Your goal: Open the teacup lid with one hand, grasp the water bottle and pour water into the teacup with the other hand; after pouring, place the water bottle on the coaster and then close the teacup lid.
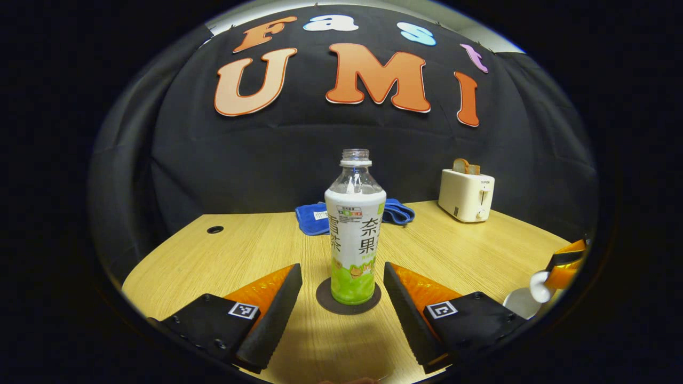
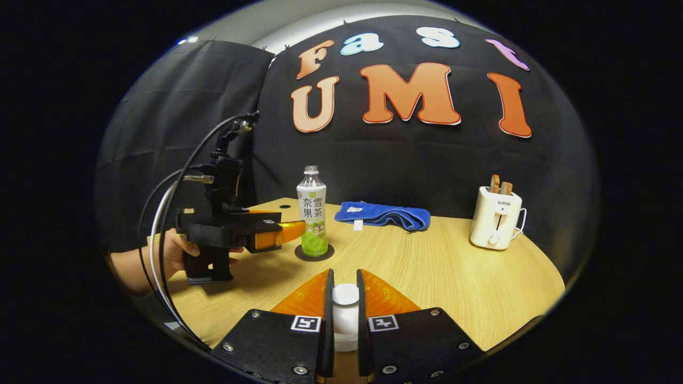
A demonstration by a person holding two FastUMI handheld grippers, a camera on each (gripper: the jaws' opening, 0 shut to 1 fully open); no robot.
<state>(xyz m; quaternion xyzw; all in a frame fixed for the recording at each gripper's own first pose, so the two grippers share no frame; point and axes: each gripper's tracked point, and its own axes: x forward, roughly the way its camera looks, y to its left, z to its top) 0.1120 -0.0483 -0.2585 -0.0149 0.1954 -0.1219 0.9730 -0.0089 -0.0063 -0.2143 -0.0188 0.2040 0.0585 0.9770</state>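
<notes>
A black-draped booth backs a wooden table (image 1: 224, 256), where the bottle (image 1: 355, 234) stands uncapped on the coaster (image 1: 325, 305), seemingly already set down after pouring. The left gripper (image 1: 341, 298) is spread wide, its fingers apart from the bottle on either side, with bare table behind for backing off. The right gripper (image 2: 342, 298) pinches the white lid (image 2: 346, 296) by its knob, probably to close the cup below; towel (image 2: 384, 214) and toaster (image 2: 493, 218) sit well clear.
</notes>
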